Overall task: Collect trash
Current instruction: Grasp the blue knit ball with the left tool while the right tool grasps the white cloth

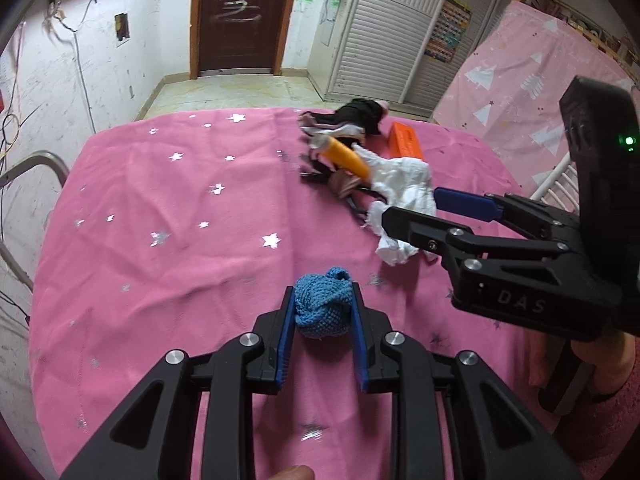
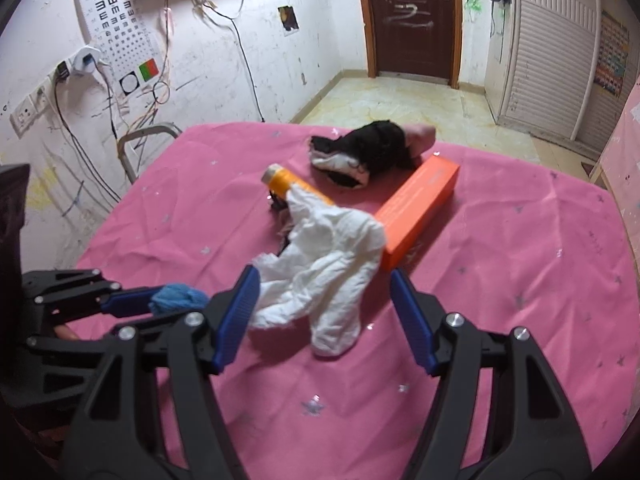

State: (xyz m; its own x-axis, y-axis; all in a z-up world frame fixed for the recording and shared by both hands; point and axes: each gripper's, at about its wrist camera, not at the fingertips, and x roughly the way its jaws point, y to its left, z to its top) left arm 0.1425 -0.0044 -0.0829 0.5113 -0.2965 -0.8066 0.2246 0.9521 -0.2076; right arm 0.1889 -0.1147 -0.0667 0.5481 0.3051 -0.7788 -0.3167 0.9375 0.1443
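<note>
- A small blue knitted ball of cloth (image 1: 323, 304), bumpy in weave and bunched into a knot shape, sits clamped between the blue ribbed pads of the left gripper (image 1: 322, 300), just above the pink star-printed bedspread (image 1: 168, 208).
- In the right wrist view the same blue knitted ball of cloth (image 2: 176, 298) shows at the tip of the left gripper (image 2: 160, 300), low on the left.
- A crumpled white tissue (image 2: 320, 264), soft and creased with ragged lobes, lies on the bedspread (image 2: 520, 248) directly ahead of the right gripper (image 2: 324, 280), whose jaws stand wide apart, one on each side of the tissue's near end without pinching it.
- From the left wrist view the right gripper (image 1: 412, 208) reaches in from the right, its tips at the white tissue (image 1: 404, 184).
- An orange cylindrical tube with a pale cap (image 2: 292, 184) lies partly under the tissue's far end.
- A long orange rectangular cardboard box (image 2: 420, 212) lies just beside the tissue, on its right.
- A heap of black, white and pink fabric (image 2: 368, 152) lies farther back, near the box's far end.
- A dark wooden door (image 2: 412, 16) stands in the far wall.
</note>
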